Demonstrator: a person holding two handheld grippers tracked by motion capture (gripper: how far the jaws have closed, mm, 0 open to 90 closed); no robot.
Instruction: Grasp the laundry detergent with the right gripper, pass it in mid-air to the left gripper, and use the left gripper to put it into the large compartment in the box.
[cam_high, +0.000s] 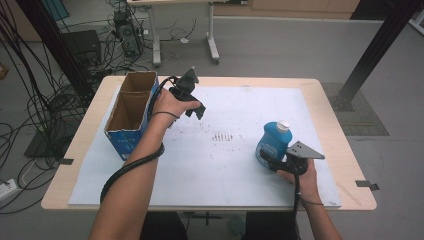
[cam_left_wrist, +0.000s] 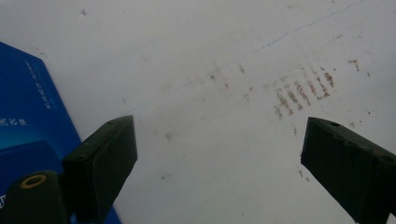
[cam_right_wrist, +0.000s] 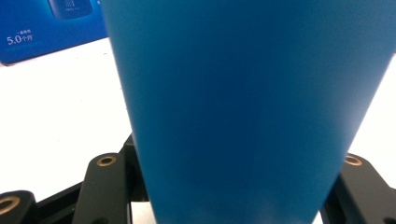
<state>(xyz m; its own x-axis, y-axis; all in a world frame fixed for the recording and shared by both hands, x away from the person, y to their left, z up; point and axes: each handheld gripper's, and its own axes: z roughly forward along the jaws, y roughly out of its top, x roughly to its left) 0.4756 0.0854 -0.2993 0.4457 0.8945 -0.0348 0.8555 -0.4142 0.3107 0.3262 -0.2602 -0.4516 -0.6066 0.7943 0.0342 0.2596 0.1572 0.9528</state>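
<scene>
Blue plastic looms right against the lens in the right gripper view: the blue bottle (cam_right_wrist: 243, 107), its wall running down between the black jaws of the right tool (cam_right_wrist: 233, 196), which clamp its lower body from both sides. From the high view the bottle (cam_high: 272, 142) stands upright on the white mat (cam_high: 225, 165) at the right half of the counter (cam_high: 340, 150), its white cap (cam_high: 283, 125) at the top, so the long axis runs vertical and the mouth points straight up. The right tool (cam_high: 267, 162) meets it low on the side facing the person.

As a judgement, the bottle looks like a moulded detergent-style container: stiff enough to take a squeeze, smooth and somewhat slippery, and possibly weighty if full, which cannot be told from here. A hold on the broad lower body seems sound for sliding or lifting; the narrower neck under the cap would give less surface. Tipping could follow if it is gripped too low and lifted fast.

Farther off, the left tool (cam_high: 192, 107) hovers near the open cardboard box (cam_high: 131, 112) at the counter's left, its jaws standing wide apart with nothing between them, over the bare, stained mat (cam_left_wrist: 210, 70).
</scene>
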